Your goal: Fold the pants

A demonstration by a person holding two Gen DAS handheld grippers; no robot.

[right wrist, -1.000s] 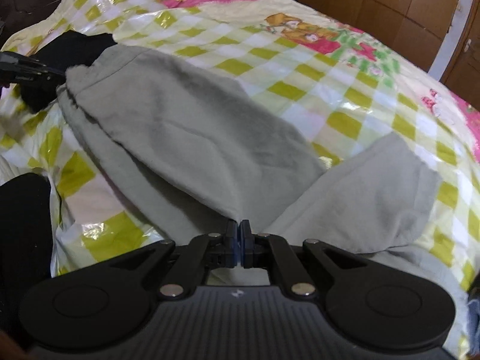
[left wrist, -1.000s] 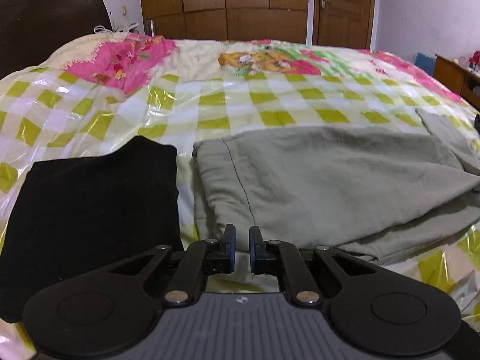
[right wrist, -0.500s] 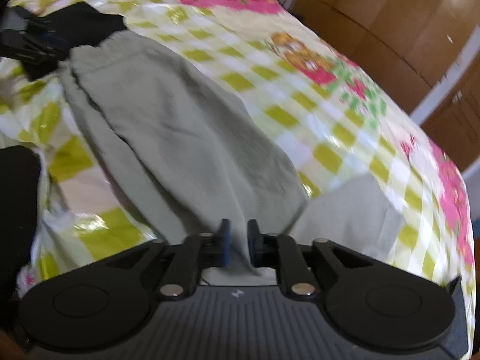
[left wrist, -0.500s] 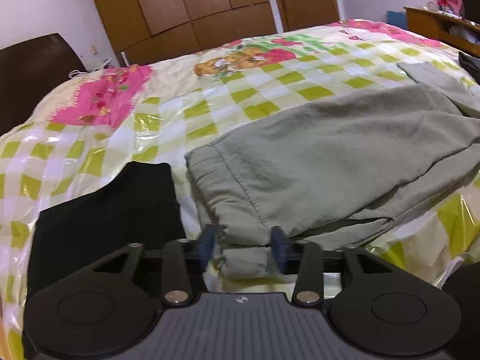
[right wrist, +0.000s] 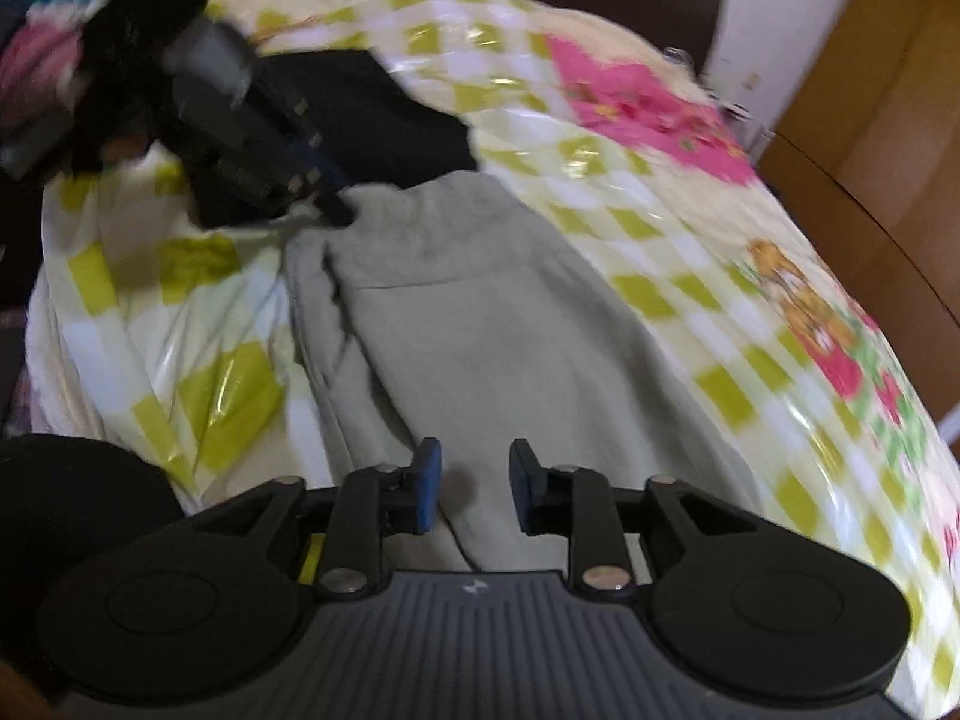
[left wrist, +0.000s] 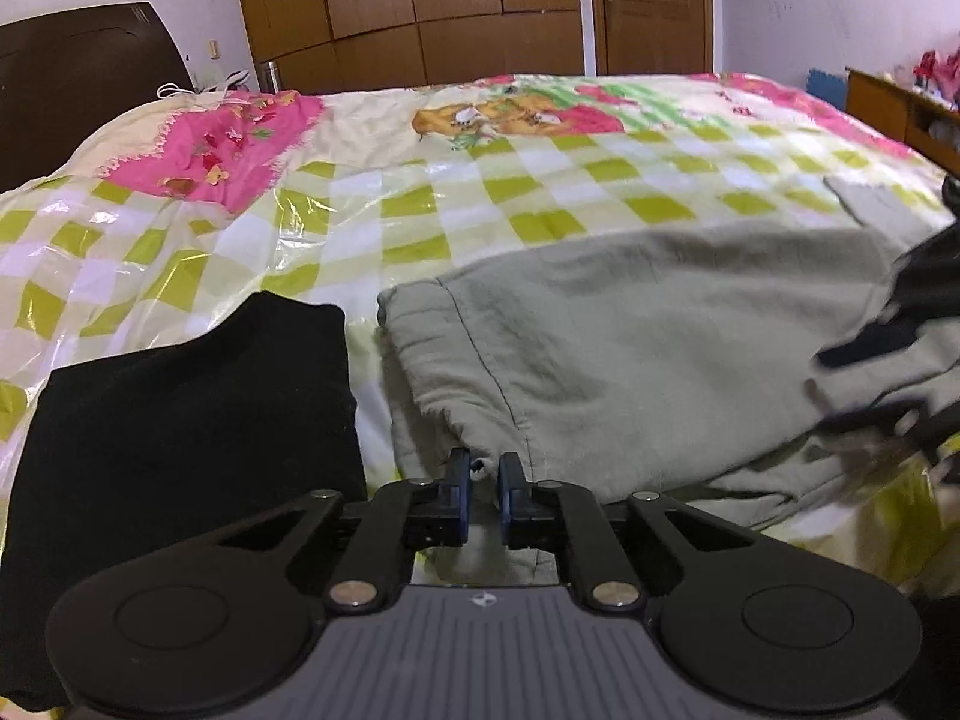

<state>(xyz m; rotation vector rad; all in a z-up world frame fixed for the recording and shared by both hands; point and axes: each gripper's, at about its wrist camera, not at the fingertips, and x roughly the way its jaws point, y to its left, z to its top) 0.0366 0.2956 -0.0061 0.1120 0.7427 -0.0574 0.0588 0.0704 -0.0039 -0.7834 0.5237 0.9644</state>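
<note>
Grey-green pants (left wrist: 630,354) lie folded lengthwise on the checked bedspread (left wrist: 480,198). My left gripper (left wrist: 481,471) is shut on the near corner of the waistband. In the right wrist view the pants (right wrist: 480,324) run away from me toward the waistband, where the left gripper (right wrist: 327,195) grips the cloth. My right gripper (right wrist: 474,468) is open, just above the pants' leg, holding nothing. It shows blurred at the right edge of the left wrist view (left wrist: 864,372).
A folded black garment (left wrist: 180,420) lies on the bed just left of the pants, also in the right wrist view (right wrist: 366,114). A dark headboard (left wrist: 90,78) stands at the left, wooden wardrobes (left wrist: 450,6) behind, a wooden cabinet (left wrist: 900,114) at the right.
My left gripper closed on the waistband corner. My right gripper let go of the leg, opened wide and swung toward the waistband side; its view is blurred by motion.
</note>
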